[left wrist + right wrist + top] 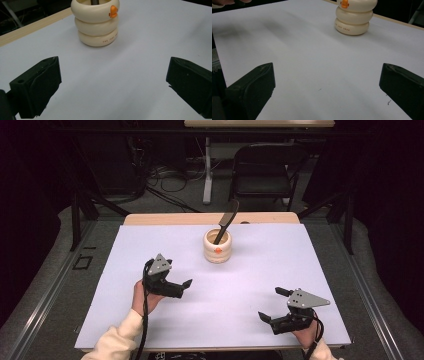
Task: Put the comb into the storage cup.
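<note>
The cream holder (218,247) with a comb (228,220) stands near the table's (300,270) far edge, closer to the left gripper (181,286); both grippers' jaws are spread, empty.

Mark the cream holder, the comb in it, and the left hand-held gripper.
cream holder (96,25), left gripper view, middle ring
comb (227,220), high view, toothed end
left hand-held gripper (186,287), high view, between fingertips

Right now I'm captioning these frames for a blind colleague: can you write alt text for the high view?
A cream ringed holder with a black comb standing in it sits on a white table. Nearer the camera, the left gripper and right gripper, both open, point toward it.
</note>
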A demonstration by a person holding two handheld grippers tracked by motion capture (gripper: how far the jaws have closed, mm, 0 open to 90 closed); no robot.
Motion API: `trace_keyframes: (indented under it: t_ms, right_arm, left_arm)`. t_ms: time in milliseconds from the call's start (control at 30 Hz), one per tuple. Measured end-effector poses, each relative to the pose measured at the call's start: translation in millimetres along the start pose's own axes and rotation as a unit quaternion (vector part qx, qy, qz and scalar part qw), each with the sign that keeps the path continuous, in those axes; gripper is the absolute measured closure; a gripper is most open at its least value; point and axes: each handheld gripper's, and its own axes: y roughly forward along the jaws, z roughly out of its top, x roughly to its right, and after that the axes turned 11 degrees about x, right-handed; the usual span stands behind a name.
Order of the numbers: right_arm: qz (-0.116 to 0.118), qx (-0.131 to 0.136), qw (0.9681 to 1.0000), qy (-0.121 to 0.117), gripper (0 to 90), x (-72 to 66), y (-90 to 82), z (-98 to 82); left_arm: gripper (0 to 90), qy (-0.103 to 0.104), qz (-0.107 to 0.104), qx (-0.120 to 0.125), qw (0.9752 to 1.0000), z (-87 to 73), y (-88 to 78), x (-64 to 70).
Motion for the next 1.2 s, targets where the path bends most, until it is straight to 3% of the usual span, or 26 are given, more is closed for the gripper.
trace_keyframes:
  t_ms: [1200]
  right_arm:
    - [0.001,-0.003,1.0000,0.002,0.0,-0.6,0.8,-0.4]
  left_arm:
    - [0.0,-0.009,0.032,-0.001,0.9995,-40.1,-55.8,12.9]
